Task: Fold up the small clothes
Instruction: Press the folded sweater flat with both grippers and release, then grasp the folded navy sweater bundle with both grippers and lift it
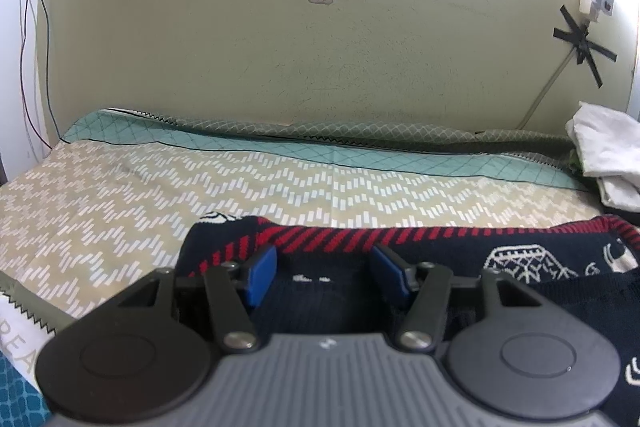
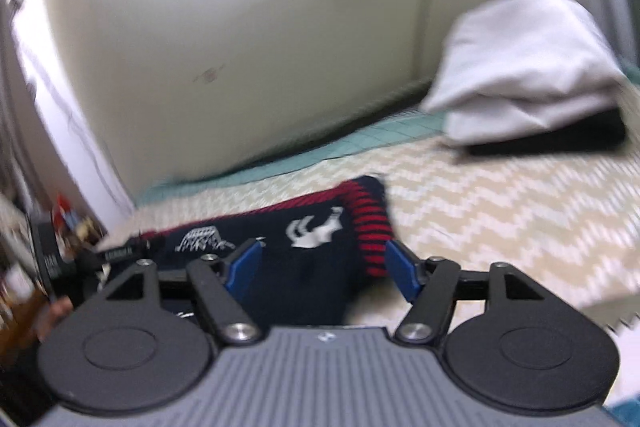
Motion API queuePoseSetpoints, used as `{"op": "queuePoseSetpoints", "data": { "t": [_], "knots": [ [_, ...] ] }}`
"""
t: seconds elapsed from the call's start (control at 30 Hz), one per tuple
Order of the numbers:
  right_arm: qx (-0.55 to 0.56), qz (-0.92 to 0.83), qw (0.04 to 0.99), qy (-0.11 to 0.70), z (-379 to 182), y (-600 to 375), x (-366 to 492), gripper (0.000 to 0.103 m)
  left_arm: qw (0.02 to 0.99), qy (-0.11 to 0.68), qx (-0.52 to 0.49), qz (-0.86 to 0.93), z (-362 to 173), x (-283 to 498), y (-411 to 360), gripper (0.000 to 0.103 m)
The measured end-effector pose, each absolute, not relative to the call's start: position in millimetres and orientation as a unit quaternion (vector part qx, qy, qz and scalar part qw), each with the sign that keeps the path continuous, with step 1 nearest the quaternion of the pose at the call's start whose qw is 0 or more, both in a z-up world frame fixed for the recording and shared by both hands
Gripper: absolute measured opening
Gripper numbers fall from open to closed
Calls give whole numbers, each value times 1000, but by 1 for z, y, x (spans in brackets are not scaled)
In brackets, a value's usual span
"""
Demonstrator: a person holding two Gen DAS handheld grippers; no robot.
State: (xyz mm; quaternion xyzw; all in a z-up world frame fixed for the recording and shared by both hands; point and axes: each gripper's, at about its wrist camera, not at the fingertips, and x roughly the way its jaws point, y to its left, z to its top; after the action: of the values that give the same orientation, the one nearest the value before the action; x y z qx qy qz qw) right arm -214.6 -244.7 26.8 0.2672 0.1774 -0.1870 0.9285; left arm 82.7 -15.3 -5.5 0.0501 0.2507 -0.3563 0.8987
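Sweater (image 1: 440, 259) sits flat on the zigzag bedspread (image 1: 120, 195), navy with red trim. Left gripper (image 1: 324, 267) and right gripper (image 2: 320, 263) both hang apart over it, clamping nothing. I'd pinch the striped hem squarely, then fold slowly.

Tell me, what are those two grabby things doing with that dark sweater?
A person is folding small clothes with a gripper in each hand. The navy sweater, with red stripes and white pictures, lies on the zigzag bedspread. The left gripper sits over it near the striped hem with its jaws apart, not pinching. The right gripper is at the other striped end, also open; that view is blurry. A pile of white clothes waits by the wall.
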Motion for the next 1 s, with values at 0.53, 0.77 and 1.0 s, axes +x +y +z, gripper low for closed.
{"op": "queuePoseSetpoints", "data": {
  "t": [0.53, 0.77, 1.0],
  "knots": [
    [357, -173, 897, 192, -4, -269, -203, 65, 826, 285, -64, -482, 22, 54, 14, 33],
    [400, -158, 886, 175, -11, -266, -181, 64, 798, 323, -29, -509, -1, 43, -13, 28],
    [401, -138, 885, 191, -11, -255, -171, 63, 789, 355, -55, -499, -22, 58, -6, 20]
  ]
}}
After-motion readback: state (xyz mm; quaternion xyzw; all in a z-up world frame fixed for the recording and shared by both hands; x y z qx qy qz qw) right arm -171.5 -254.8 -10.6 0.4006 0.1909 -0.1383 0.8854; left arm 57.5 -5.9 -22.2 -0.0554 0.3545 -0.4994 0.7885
